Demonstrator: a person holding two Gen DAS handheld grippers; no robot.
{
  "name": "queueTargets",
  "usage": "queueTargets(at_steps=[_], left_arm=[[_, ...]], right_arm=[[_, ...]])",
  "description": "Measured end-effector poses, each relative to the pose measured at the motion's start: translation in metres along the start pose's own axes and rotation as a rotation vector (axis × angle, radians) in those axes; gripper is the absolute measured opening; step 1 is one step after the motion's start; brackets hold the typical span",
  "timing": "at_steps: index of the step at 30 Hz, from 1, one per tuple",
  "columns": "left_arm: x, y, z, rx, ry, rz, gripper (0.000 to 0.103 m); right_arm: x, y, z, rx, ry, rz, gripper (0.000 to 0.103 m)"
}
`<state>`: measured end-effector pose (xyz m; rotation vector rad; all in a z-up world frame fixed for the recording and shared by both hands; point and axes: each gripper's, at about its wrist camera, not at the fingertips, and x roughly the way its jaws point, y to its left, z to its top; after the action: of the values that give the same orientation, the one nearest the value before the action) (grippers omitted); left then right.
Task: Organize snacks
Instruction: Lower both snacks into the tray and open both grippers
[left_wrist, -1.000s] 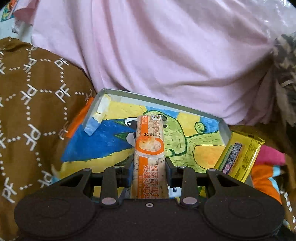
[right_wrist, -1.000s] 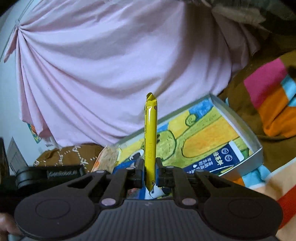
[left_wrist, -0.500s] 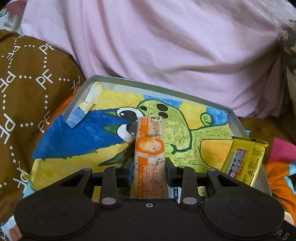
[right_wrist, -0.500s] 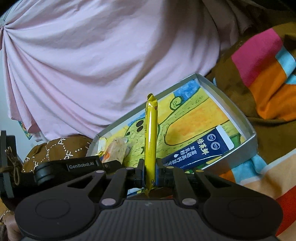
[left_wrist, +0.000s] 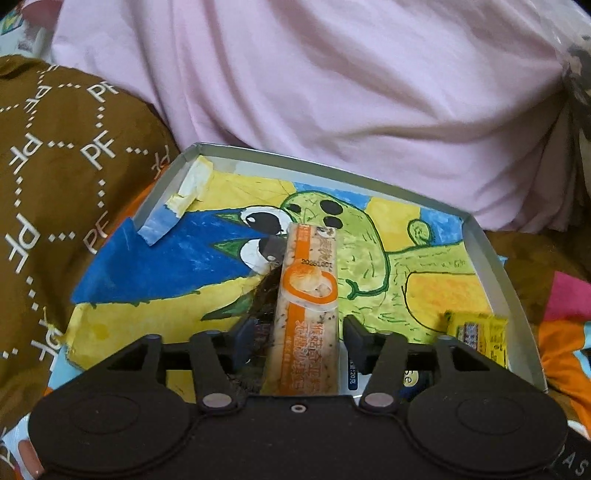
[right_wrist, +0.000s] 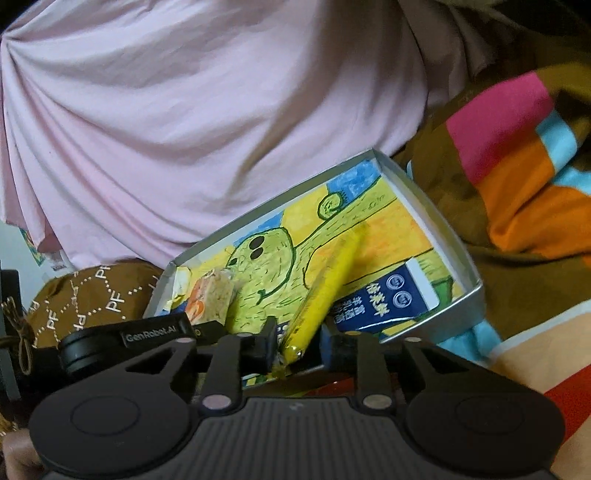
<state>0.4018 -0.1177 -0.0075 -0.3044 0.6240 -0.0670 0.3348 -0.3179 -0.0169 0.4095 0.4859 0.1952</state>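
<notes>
A pink sheet (left_wrist: 332, 92) fills the background, with a brown printed cushion (left_wrist: 55, 184) at one side and a striped blanket (right_wrist: 517, 177) at the other. Between them sits the shallow grey tray (left_wrist: 491, 266), its floor covered by a crayon drawing, resting on soft bedding rather than a worktop.

The left gripper (left_wrist: 299, 332) has just been opening: its jaws now stand clear of the orange snack bar (left_wrist: 306, 306), which lies between them in the middle of the tray, pointing away. The right gripper (right_wrist: 301, 341) has likewise just been opening; the yellow snack stick (right_wrist: 325, 280) has tipped over to lean across the drawing, its near end between the parted jaws and untouched by them. A blue packet (right_wrist: 384, 299) lies by the tray's near wall.

The risk, I judge, is in pulling back: a jaw catching either wrapper would drag it out over the low near wall, and the yellow stick's end already overhangs there. Pressing on the tray could tilt it on the soft bedding and slide everything.

Open floor remains toward the far wall and the blue-painted corner; the two grippers sit close side by side, so room between them is tight.
</notes>
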Motion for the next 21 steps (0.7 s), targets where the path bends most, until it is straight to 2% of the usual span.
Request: queueTargets(at_steps=[3,10,21], left_arm=[[-0.005,0.002,0.001,-0.01,-0.013,0.008,0.068],[-0.025,0.006,0.003,-0.013,-0.063,0.038,0.087],[-0.074,0.018,0.001,0.023,-0.147,0.064,0.102]], right_arm=[[-0.006,0.005,0.0,-0.06,-0.023,-0.026,0.056],[-0.015,0.014,-0.004,-0.151,-0.069,-0.071,0.085],[-0.047,0.024,-0.017,-0.163,-0.16,-0.087,0.098]])
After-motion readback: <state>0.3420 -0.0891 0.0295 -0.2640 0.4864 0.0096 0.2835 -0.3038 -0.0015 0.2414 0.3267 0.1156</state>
